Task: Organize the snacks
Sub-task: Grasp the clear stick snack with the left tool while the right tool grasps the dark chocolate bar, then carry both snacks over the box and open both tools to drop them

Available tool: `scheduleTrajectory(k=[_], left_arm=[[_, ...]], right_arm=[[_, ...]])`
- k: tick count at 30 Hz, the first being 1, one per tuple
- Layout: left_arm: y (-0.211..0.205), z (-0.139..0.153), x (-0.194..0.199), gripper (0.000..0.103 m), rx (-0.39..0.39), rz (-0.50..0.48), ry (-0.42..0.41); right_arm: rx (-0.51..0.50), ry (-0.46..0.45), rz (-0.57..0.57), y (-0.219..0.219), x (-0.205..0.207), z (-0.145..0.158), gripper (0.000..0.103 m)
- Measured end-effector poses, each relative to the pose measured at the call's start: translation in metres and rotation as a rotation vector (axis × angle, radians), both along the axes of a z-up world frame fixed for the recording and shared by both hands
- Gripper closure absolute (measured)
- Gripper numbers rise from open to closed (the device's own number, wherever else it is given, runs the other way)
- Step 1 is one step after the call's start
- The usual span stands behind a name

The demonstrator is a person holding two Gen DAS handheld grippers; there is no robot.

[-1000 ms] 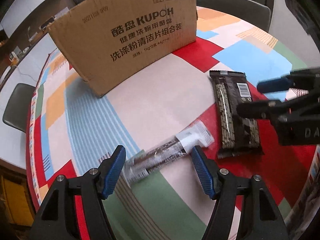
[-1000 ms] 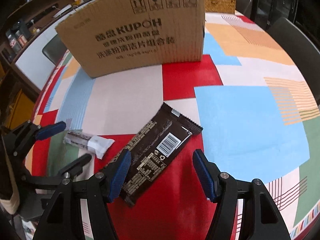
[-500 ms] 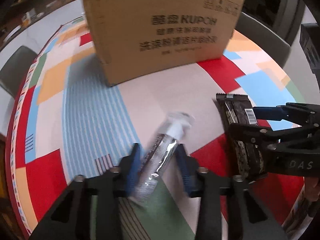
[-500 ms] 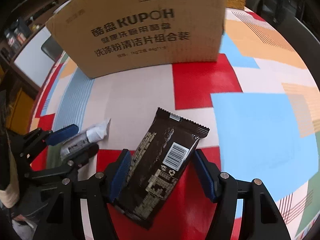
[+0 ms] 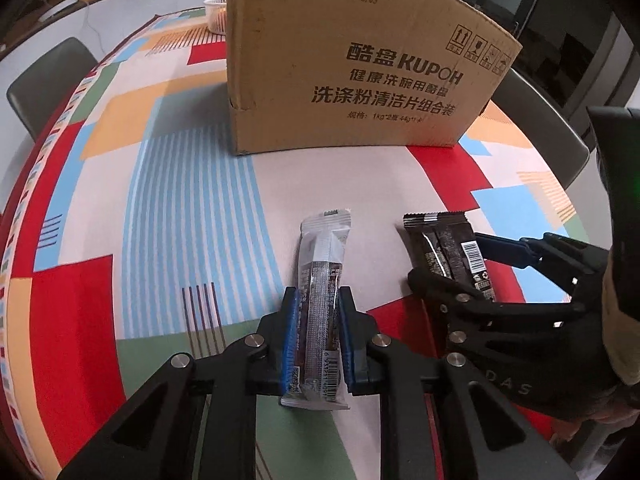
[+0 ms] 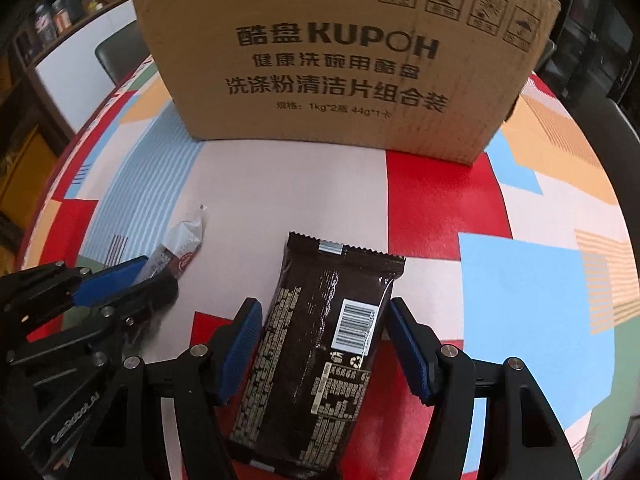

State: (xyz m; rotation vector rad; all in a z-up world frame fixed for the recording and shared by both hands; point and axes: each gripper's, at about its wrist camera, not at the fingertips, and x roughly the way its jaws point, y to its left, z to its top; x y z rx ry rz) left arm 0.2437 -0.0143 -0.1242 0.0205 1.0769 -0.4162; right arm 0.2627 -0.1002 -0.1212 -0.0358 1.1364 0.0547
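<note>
My left gripper (image 5: 318,340) is shut on a slim silver and brown snack bar (image 5: 322,280), which points away from me toward the box. It also shows in the right wrist view (image 6: 176,250), held in the left gripper (image 6: 136,280). A dark brown snack packet (image 6: 324,344) with a barcode lies on the tablecloth between the fingers of my right gripper (image 6: 320,348), which stand open on either side of it. The packet (image 5: 448,248) and right gripper (image 5: 460,264) show at the right of the left wrist view.
A large brown cardboard box (image 6: 340,60) printed KUPOH stands on the far part of the round table with its colourful patchwork cloth (image 6: 520,280). A small white basket (image 5: 216,12) sits behind the box. Grey chairs (image 5: 44,80) ring the table.
My left gripper has closed on the slim snack bar and turned it to point at the box. My right gripper has moved forward so that its open fingers straddle the dark packet.
</note>
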Motion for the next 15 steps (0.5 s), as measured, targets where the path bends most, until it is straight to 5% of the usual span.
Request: scheduleTrajectory(k=[4,15], left_arm=[[0.0,0.004,-0.005,0.084,0.003,0.025,-0.01],[-0.003,0.025,-0.019,0.084,-0.018,0.056,-0.061]], right_arm=[[0.003,-0.028,0.014,-0.005,-0.004,0.002,0.048],[0.07,-0.057,0.017,-0.027,-0.016,0.015,0.05]])
